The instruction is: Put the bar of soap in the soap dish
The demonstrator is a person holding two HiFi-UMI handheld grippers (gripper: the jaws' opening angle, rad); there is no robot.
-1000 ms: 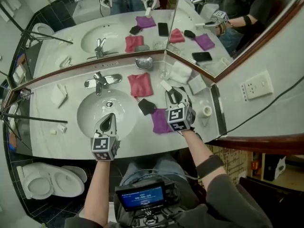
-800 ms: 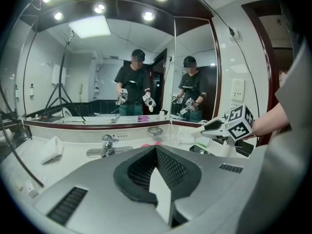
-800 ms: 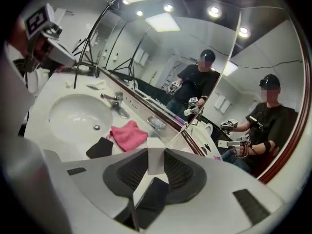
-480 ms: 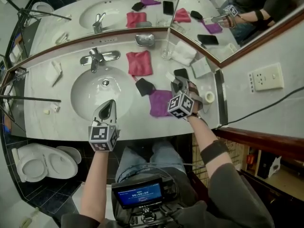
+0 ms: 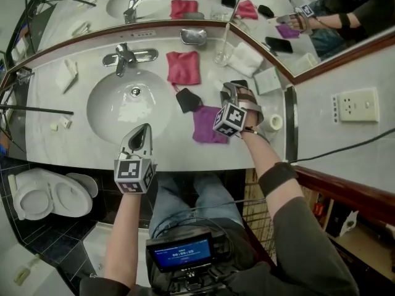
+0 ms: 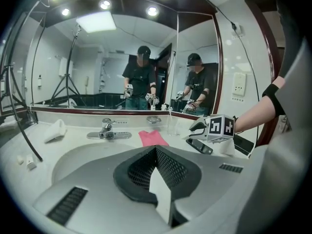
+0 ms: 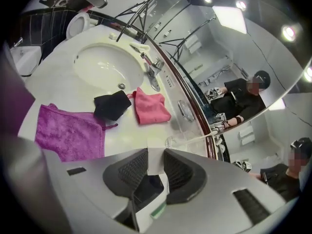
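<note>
In the right gripper view, the right gripper (image 7: 155,150) pinches the soap (image 7: 155,161), a white wrapped bar, between its pads. The bar is held above the counter (image 7: 122,140), short of a glass (image 7: 178,141). The dish (image 7: 185,110), a shiny oval, sits farther off at the counter's back edge, against the mirror and just past a pink cloth (image 7: 151,106). It looks empty.

In the head view, the right gripper hangs over the right part of the counter, beside a purple cloth (image 5: 207,125). The dish lies at the back edge, well apart from it. The left gripper (image 5: 144,129) hovers at the front edge of the counter, by the basin (image 5: 126,106).

In the left gripper view, the jaws are pressed together on nothing. They face the mirror across the basin and are taking no part.

As I judge it, the pick-up is done. The carry to the back edge and the release into the dish remain, and the glass stands close to that path.
</note>
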